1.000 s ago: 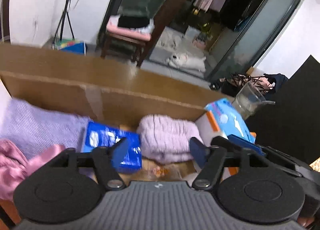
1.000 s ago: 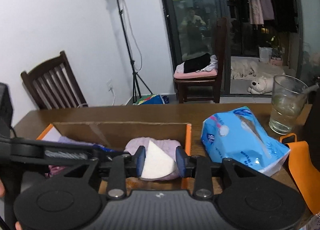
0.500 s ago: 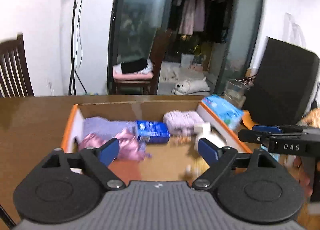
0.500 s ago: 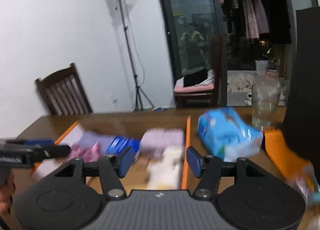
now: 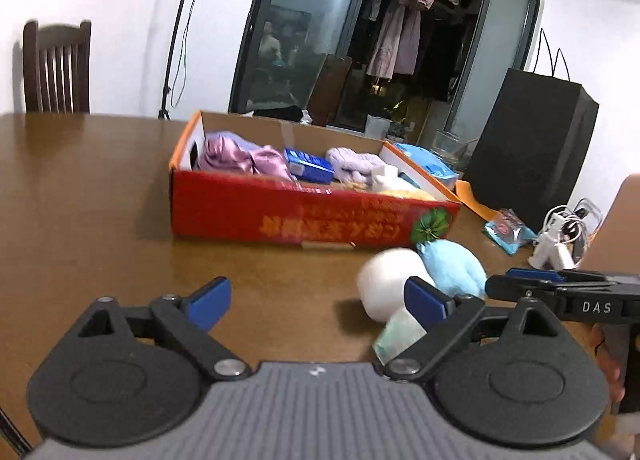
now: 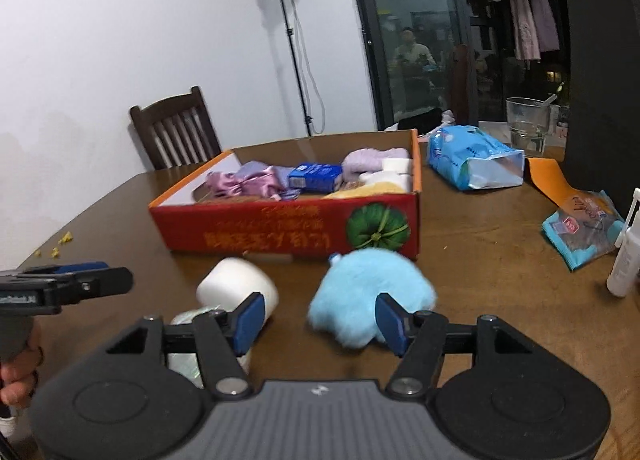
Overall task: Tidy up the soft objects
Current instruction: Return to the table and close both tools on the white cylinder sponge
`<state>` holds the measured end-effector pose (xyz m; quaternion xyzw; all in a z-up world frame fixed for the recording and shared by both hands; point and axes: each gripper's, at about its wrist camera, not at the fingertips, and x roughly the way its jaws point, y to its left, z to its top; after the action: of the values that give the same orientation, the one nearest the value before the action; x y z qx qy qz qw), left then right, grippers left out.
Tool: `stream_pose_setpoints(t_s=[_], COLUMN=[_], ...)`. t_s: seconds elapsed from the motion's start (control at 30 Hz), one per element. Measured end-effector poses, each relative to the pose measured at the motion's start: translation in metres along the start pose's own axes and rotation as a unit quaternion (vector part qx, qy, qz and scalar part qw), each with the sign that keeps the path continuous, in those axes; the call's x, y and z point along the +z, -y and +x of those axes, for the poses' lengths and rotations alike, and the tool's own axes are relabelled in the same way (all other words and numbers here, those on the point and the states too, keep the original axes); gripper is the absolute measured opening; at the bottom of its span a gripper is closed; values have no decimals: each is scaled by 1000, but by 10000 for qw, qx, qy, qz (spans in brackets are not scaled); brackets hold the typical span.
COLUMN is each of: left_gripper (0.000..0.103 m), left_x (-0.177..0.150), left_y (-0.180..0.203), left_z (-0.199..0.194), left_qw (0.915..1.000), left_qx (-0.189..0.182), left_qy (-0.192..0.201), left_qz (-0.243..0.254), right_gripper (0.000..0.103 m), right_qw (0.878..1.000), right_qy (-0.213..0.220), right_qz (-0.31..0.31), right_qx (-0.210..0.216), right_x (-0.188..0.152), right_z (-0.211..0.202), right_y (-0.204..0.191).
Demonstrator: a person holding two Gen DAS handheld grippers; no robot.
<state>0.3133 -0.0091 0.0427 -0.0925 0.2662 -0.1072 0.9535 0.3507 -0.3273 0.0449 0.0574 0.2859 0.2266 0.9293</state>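
Observation:
A red cardboard box (image 5: 312,216) (image 6: 280,232) stands on the brown table and holds pink and lilac cloths, a blue pack, a lilac knit and white rolls. In front of it lie a white roll (image 5: 390,280) (image 6: 236,284), a fluffy blue plush (image 5: 452,268) (image 6: 368,292) and a pale green pack (image 6: 186,320). My left gripper (image 5: 318,298) hovers over bare table left of the roll, its jaws opening wide with nothing between them. My right gripper (image 6: 320,318) is open, with the plush's near edge between its fingertips and no pad pressing it.
Right of the box are a blue tissue pack (image 6: 476,160), a glass (image 6: 526,126), a black bag (image 5: 528,156), a small snack packet (image 6: 580,232) and a white bottle (image 6: 624,260). A wooden chair (image 6: 176,132) and a light stand (image 6: 296,44) stand behind the table.
Both grippers have drawn back from the box to the near table. The right one let go of a white piece into the box, and both jaws have spread wider.

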Motion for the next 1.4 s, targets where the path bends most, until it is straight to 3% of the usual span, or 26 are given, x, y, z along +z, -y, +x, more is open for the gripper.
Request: stream_pose_setpoints(t_s=[0.3, 0.43, 0.53, 0.63, 0.67, 0.7, 0.73, 0.77, 0.83, 0.9, 1.03, 1.1, 1.2, 1.27, 1.4], left_gripper=[95, 94, 82, 76, 74, 62, 57, 43, 39, 36, 34, 35, 35, 35, 35], left_x=[-8, -5, 8, 25, 28, 29, 28, 26, 23, 25, 36, 38, 22, -2, -46], left_y=[12, 8, 3, -3, -6, -9, -13, -17, -28, -32, -27, -29, -35, -38, -48], left_z=[3, 18, 37, 64, 73, 82, 88, 93, 99, 99, 68, 40, 0, -19, -38], left_qw=[9984, 9978, 9962, 9903, 9873, 9835, 9798, 9748, 9649, 9617, 9743, 9788, 9844, 9876, 9832], left_qx=[-546, -609, -769, -1086, -1219, -1322, -1415, -1581, -1849, -1887, -1638, -1642, -1557, -1430, -1418], left_qy=[-88, -247, -318, -571, -640, -771, -868, -939, -1110, -1113, -684, -373, -108, -116, -502], left_qz=[148, -36, -254, -654, -797, -964, -1120, -1259, -1501, -1648, -1389, -1169, -814, -635, -1033], right_gripper=[60, 60, 60, 59, 52, 43, 39, 35, 29, 26, 24, 24, 23, 20, 16], right_qw=[9998, 9996, 9994, 9971, 9960, 9945, 9929, 9905, 9837, 9772, 9839, 9873, 9884, 9883, 9886], right_qy=[53, 172, 131, 99, 76, 18, -70, -145, -233, -294, -205, 44, 330, 311, -9], right_qz=[-30, 23, 220, 532, 626, 756, 879, 1036, 1414, 1602, 1226, 919, 399, 25, -491], right_qx=[184, 232, 237, 527, 634, 718, 801, 890, 1088, 1358, 1283, 1293, 1430, 1491, 1422], right_x=[-13, -7, 0, 10, 13, 16, 16, 15, 13, 14, 28, 33, 29, 16, -29], right_z=[-5, -5, 8, 29, 36, 46, 55, 64, 75, 79, 76, 63, 37, 26, 15], right_y=[-26, -27, -21, -14, -12, -9, -5, -2, 9, 14, -7, -26, -59, -80, -115])
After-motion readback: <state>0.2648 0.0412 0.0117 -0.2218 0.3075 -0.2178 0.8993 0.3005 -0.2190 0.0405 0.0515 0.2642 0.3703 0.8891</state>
